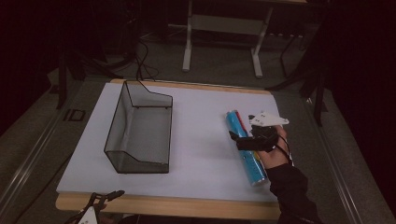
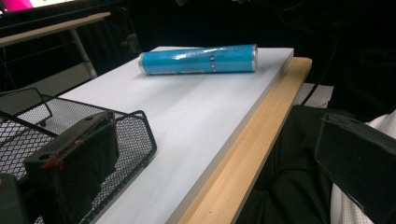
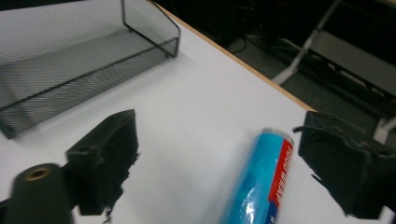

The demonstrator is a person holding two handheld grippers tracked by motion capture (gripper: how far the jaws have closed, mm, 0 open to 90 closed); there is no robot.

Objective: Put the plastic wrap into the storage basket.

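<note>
A dim lab or workshop: a white board on a wood-edged tabletop (image 1: 187, 207), black cables (image 1: 142, 58) trailing over grey carpet at 11 o'clock, and a white-legged workbench (image 1: 224, 28) standing beyond at 12 o'clock amid dark equipment stands.

A blue cylindrical tube (image 1: 246, 147) with a red stripe lies flat between the right gripper's (image 1: 243, 140) spread jaws.

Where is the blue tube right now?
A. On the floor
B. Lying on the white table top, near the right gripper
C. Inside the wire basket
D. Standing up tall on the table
B: the blue tube lies flat on the white table top, with the right gripper open over it, away from the wire basket.
</note>
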